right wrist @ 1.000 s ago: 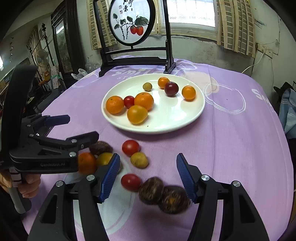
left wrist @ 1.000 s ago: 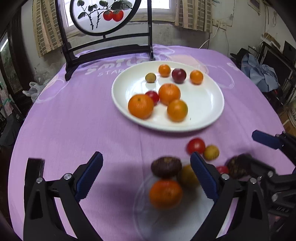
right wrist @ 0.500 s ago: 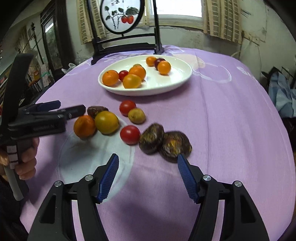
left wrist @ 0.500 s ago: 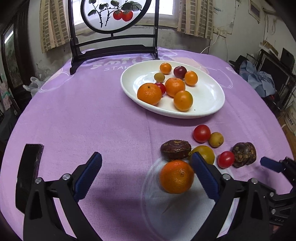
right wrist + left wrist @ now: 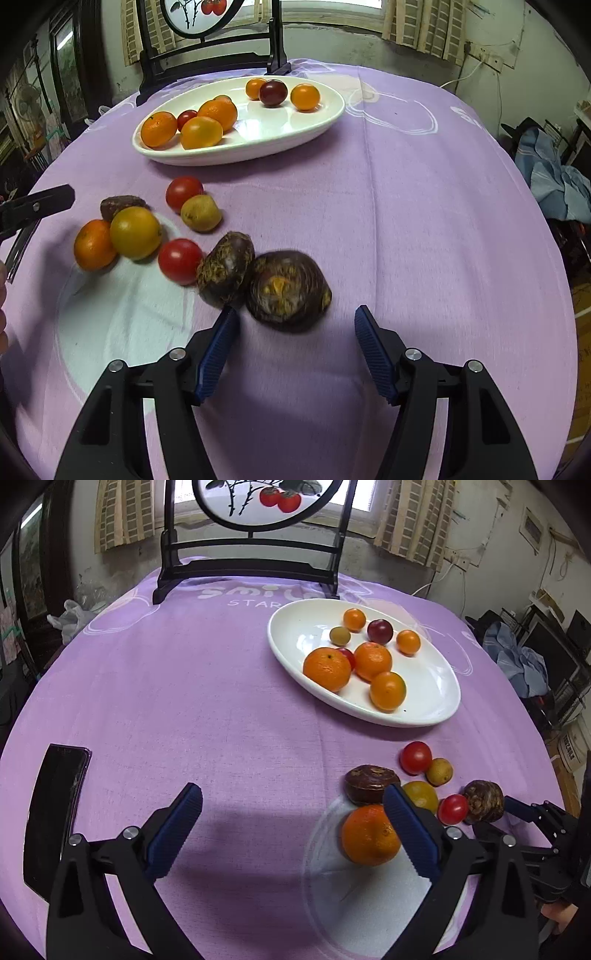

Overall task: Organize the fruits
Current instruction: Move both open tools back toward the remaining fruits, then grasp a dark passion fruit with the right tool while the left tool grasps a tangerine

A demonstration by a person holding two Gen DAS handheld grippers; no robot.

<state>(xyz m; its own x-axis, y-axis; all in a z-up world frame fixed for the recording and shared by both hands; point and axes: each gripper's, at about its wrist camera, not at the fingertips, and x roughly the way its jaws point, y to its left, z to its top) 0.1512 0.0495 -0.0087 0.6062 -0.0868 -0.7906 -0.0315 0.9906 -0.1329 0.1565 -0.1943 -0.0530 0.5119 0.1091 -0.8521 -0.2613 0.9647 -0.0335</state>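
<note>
Seven fruits on white plate [image 5: 439,686] | eight loose near it | both grippers [image 5: 295,343] apart, empty

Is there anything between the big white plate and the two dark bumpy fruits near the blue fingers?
Only bare purple cloth lies between the white plate and the dark bumpy fruits, as the right wrist view shows.

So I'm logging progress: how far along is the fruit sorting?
Partly done. The white plate already holds seven fruits. Nothing is held: the right gripper hovers open beside the dark brown fruit, and the left gripper is open. Eight fruits remain on the purple tablecloth.
</note>
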